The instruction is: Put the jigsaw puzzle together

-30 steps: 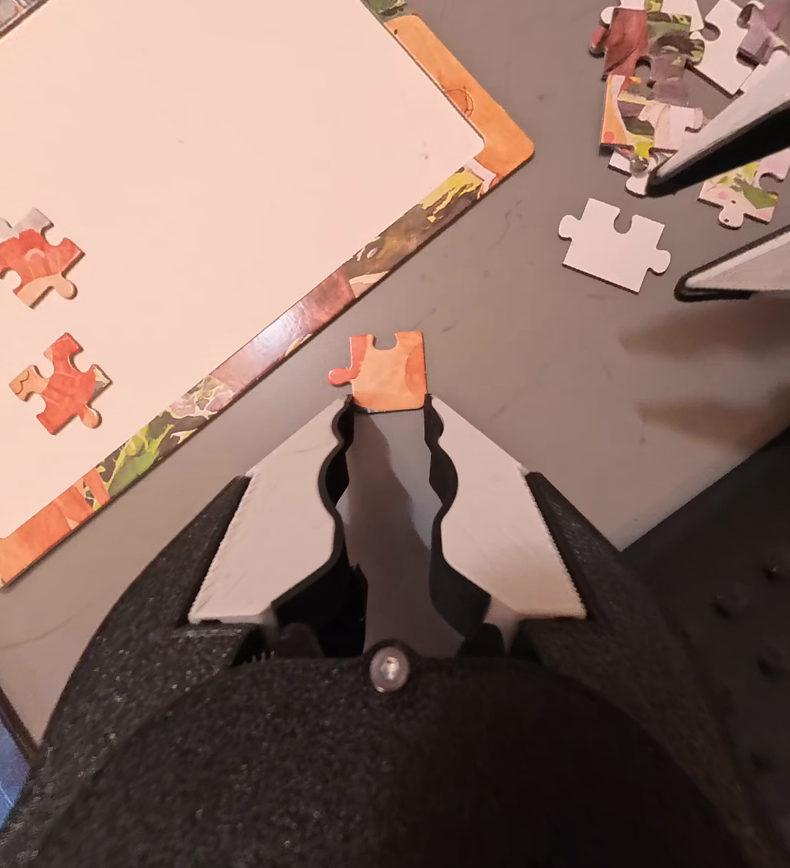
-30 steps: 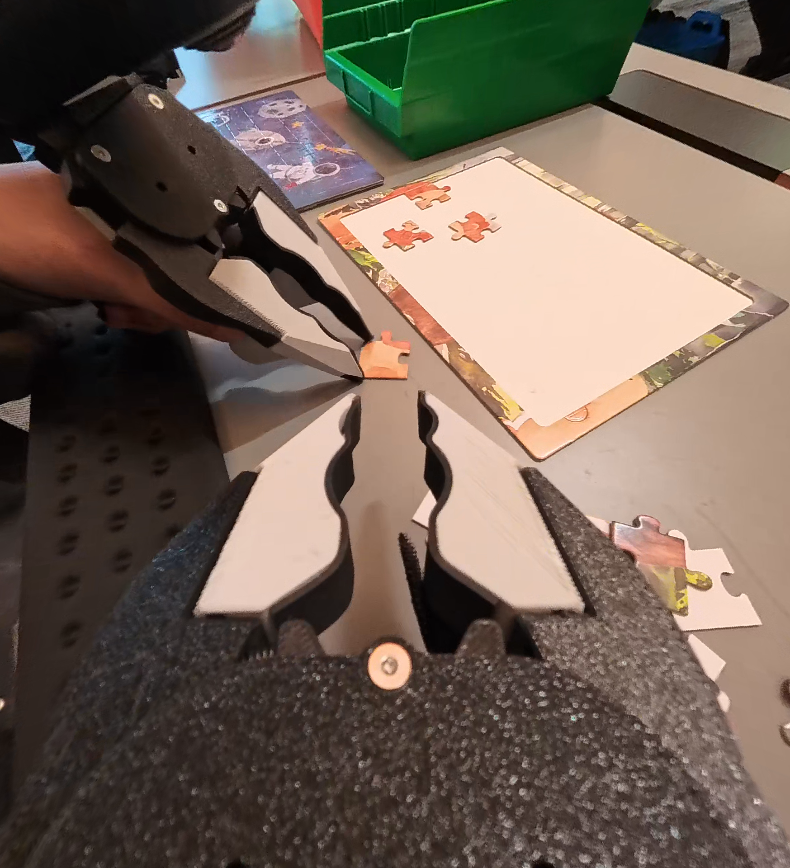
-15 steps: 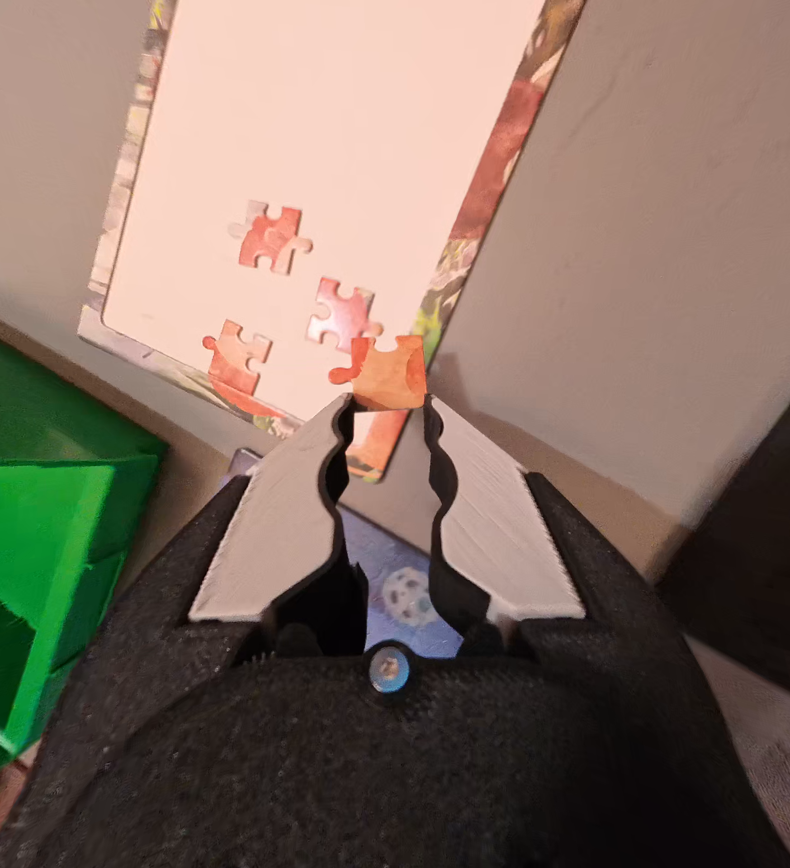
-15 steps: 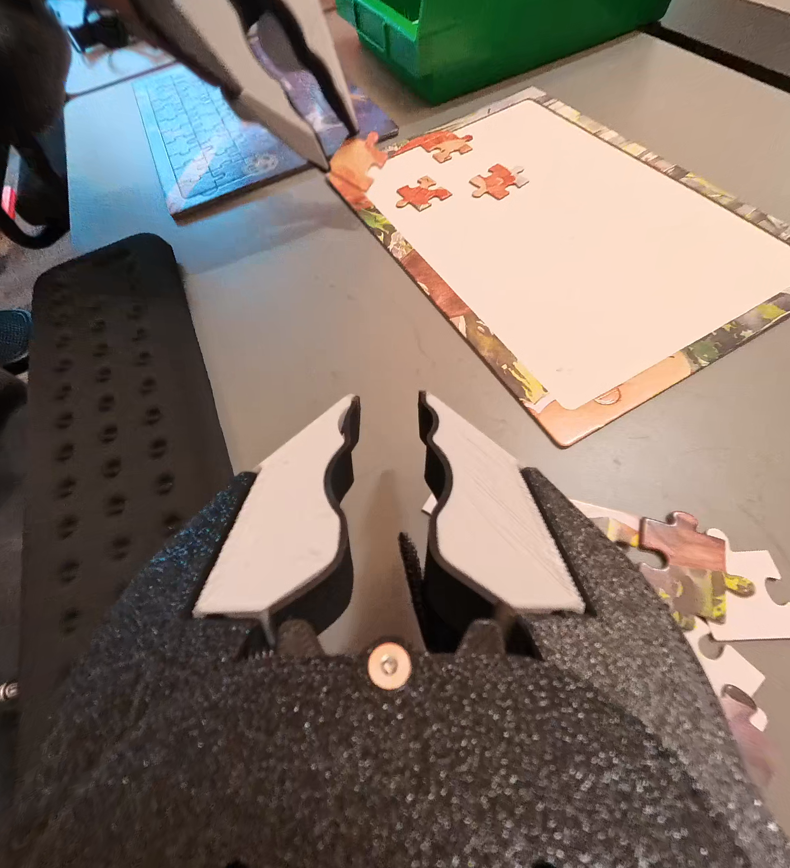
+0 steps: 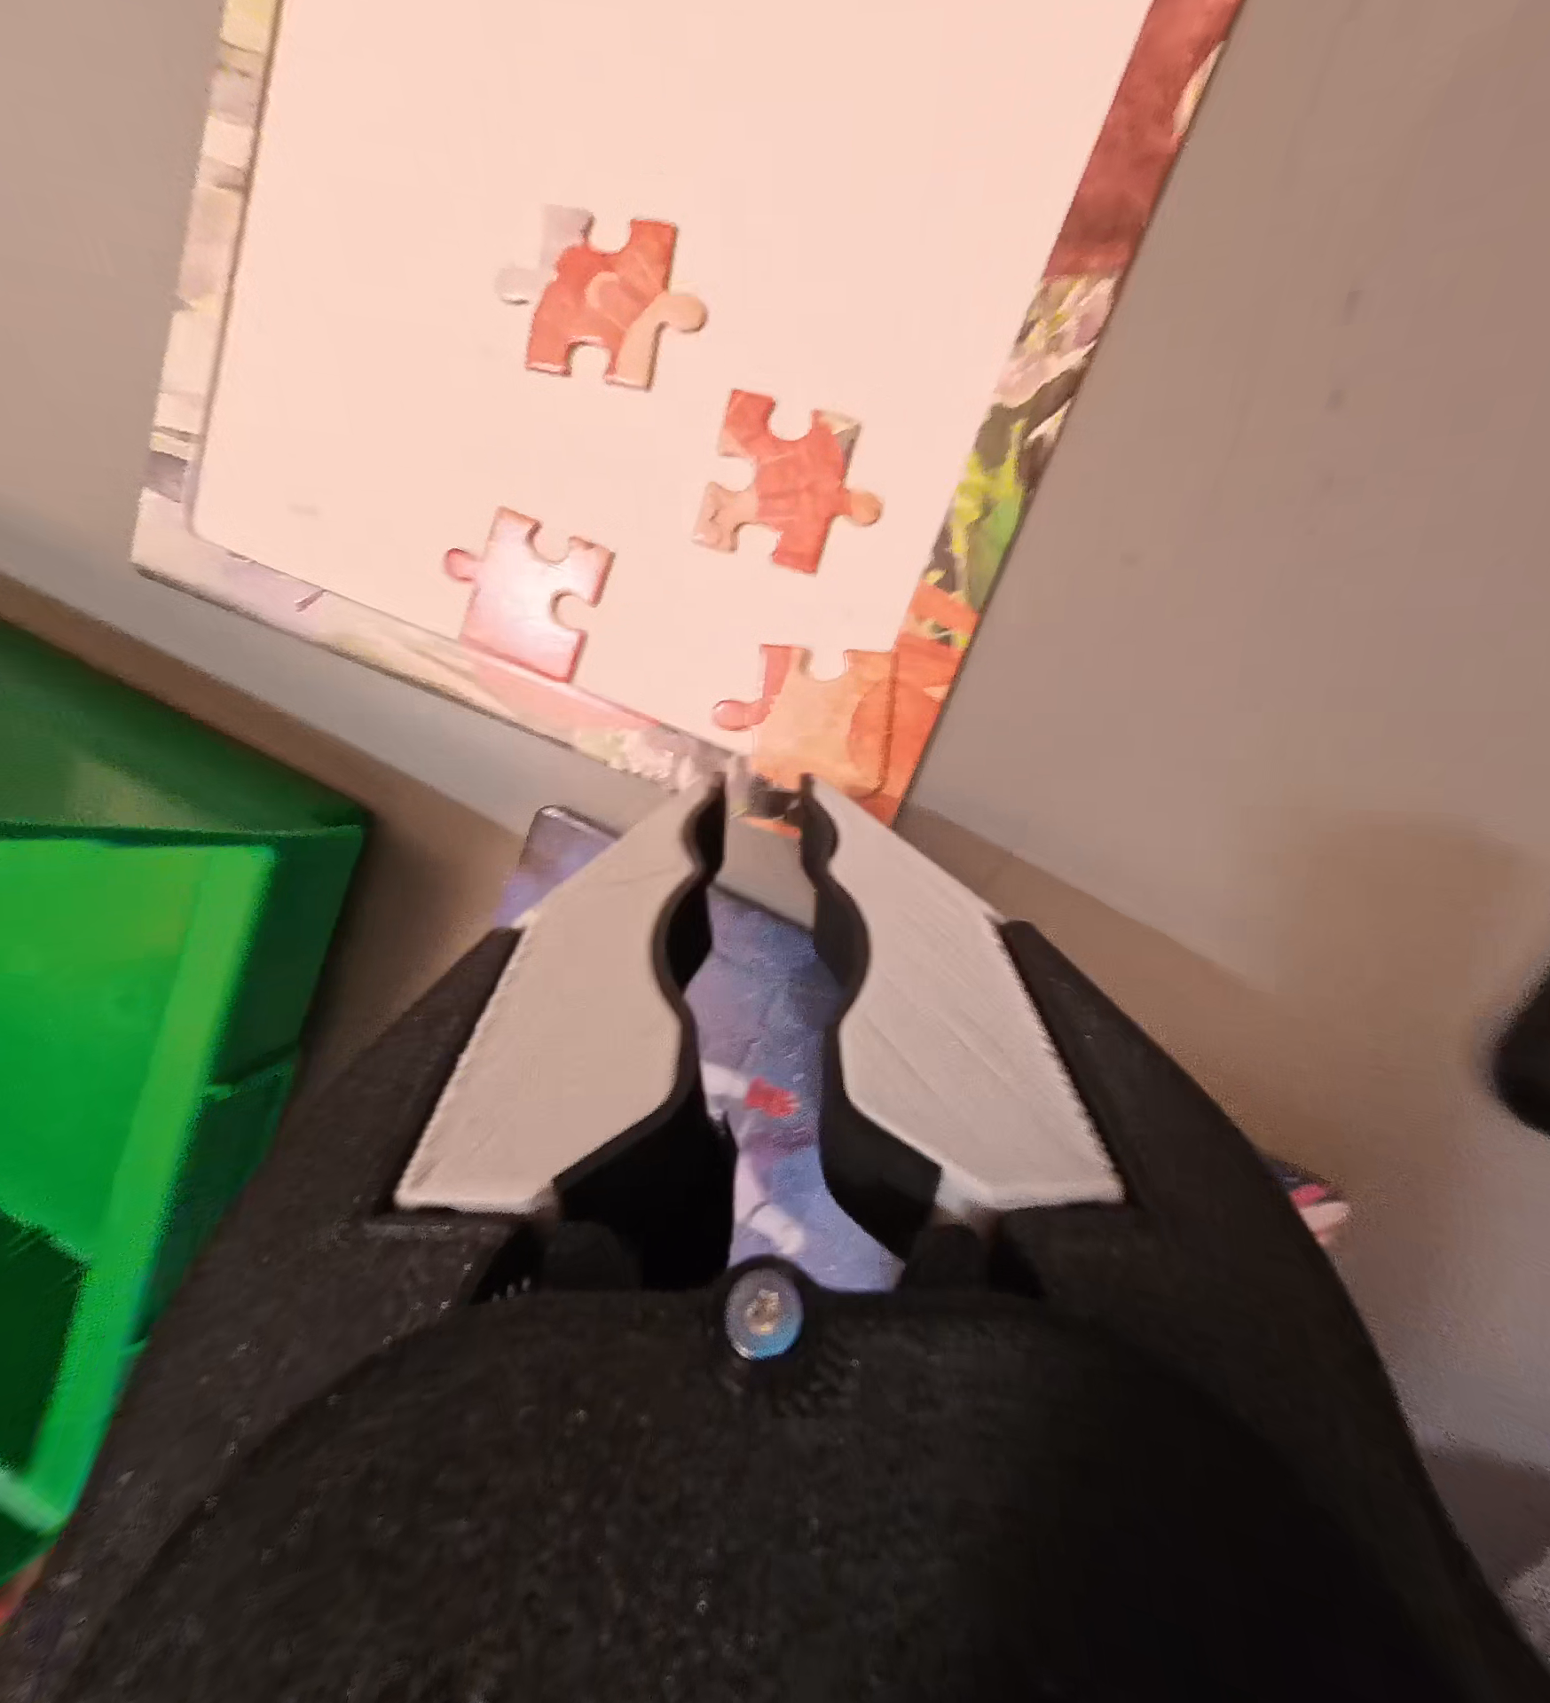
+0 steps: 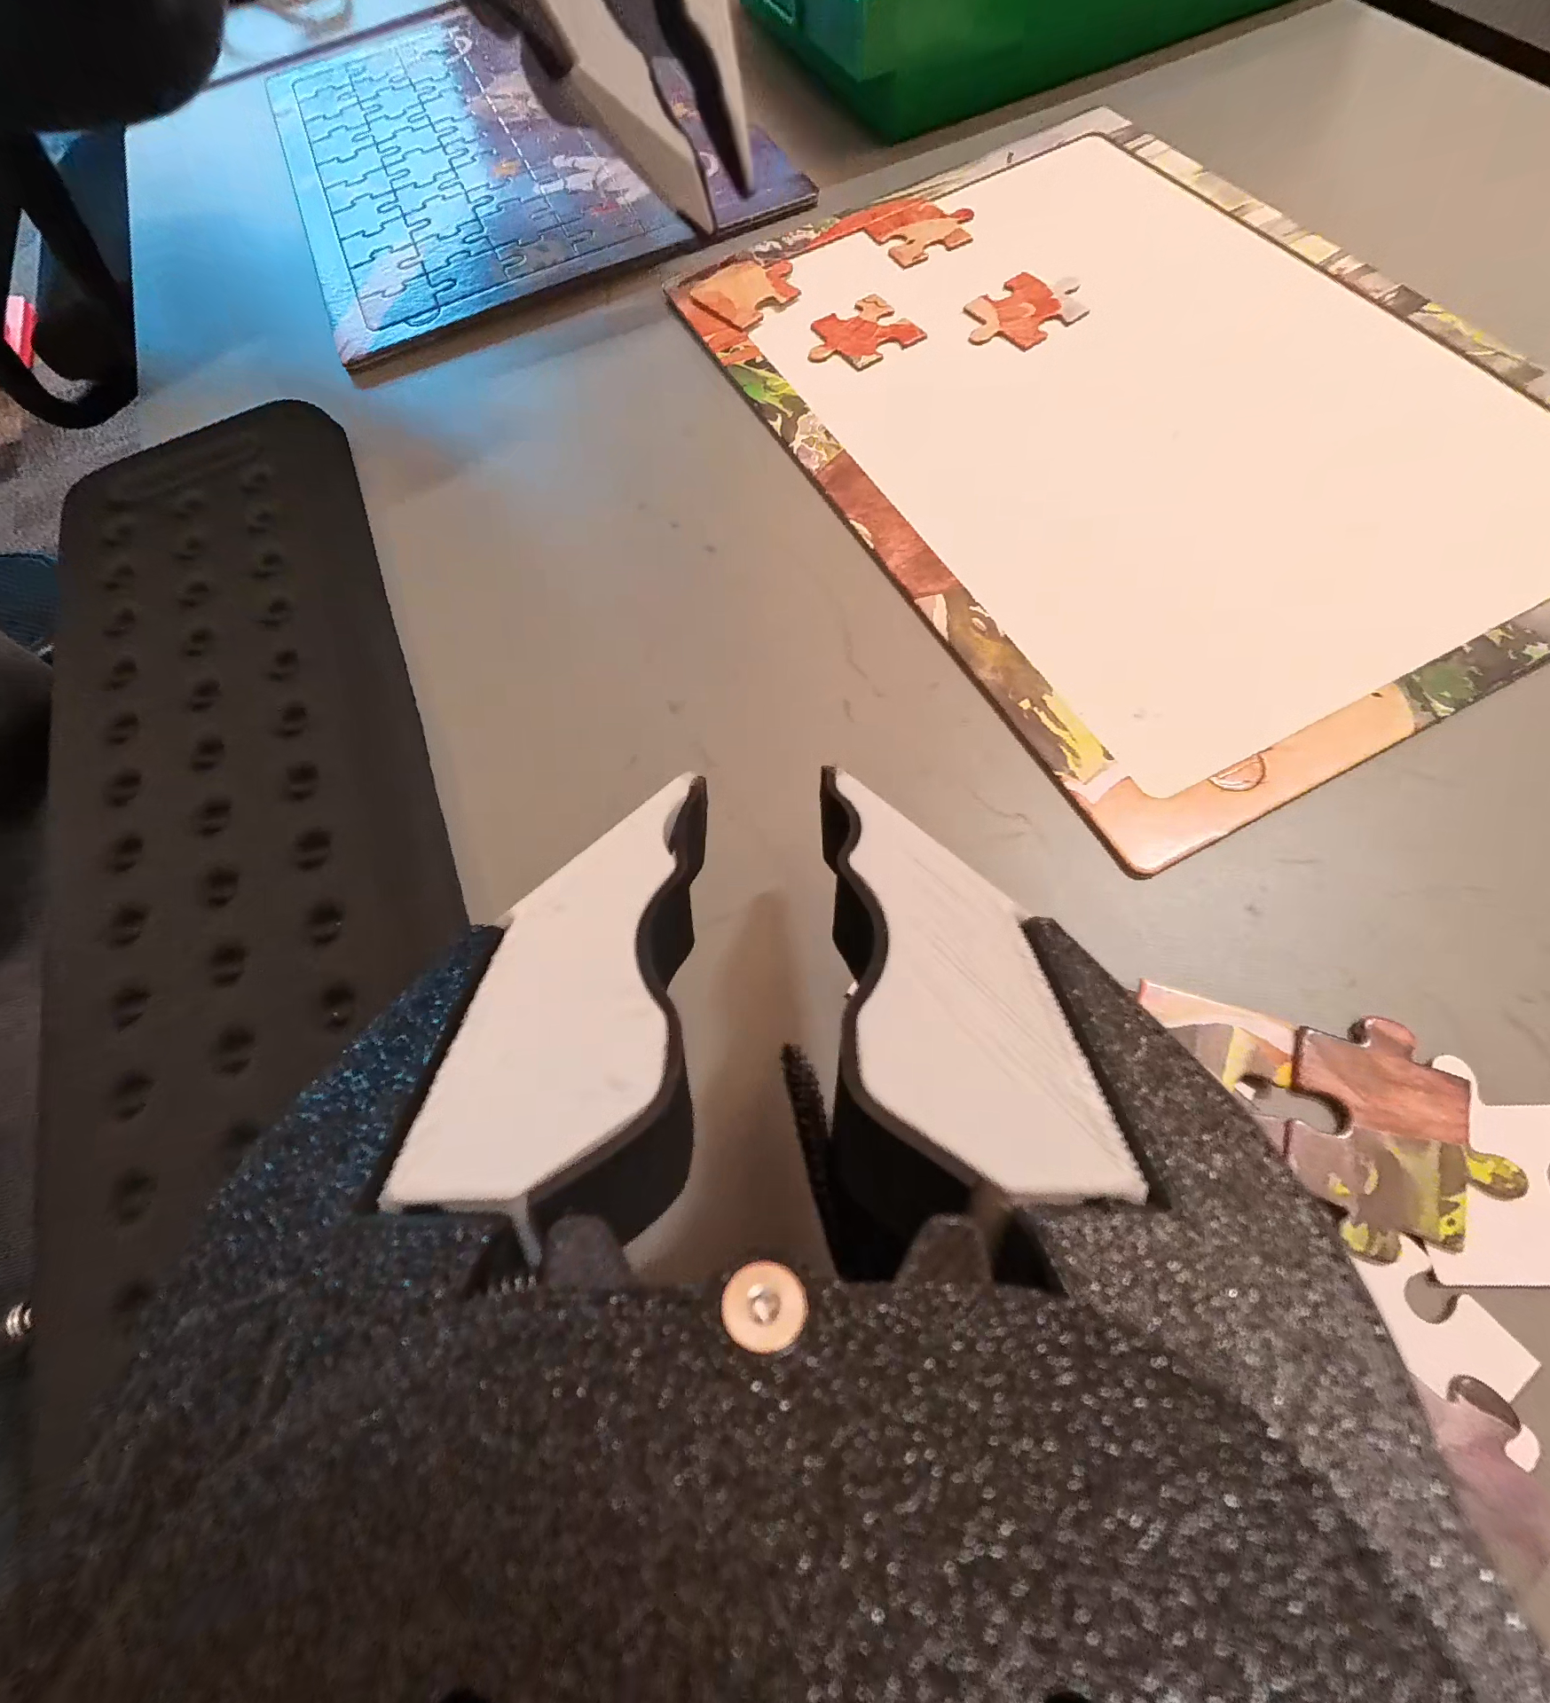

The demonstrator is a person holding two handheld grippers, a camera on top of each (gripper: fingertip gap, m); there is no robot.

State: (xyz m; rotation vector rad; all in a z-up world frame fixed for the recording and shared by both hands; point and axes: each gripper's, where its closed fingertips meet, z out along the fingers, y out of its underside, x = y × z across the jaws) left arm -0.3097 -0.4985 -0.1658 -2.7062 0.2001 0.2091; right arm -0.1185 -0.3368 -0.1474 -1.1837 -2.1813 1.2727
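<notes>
The white puzzle tray [image 5: 660, 138] with a picture border lies on the grey table and also shows in the right wrist view [image 6: 1213, 507]. Three red-orange pieces [image 5: 610, 299] [image 5: 785, 484] [image 5: 531, 599] lie loose on it. An orange piece [image 5: 812, 723] rests at the tray's near corner, partly over the border [image 6: 743, 290]. My left gripper [image 5: 763, 792] hovers just short of that corner with a narrow gap between its jaws and nothing in them; it shows far off in the right wrist view [image 6: 720, 198]. My right gripper [image 6: 763, 783] is open and empty over bare table.
A pile of loose pieces [image 6: 1379, 1124] lies by my right gripper. A finished blue puzzle [image 6: 494, 184] lies under the left gripper. A green bin [image 5: 107, 968] stands left of the tray. A black perforated pad [image 6: 218, 737] lies along the table's edge.
My left gripper carried the orange piece from the table to the tray's corner and let it go there. My right gripper stayed open and drew back slightly.
</notes>
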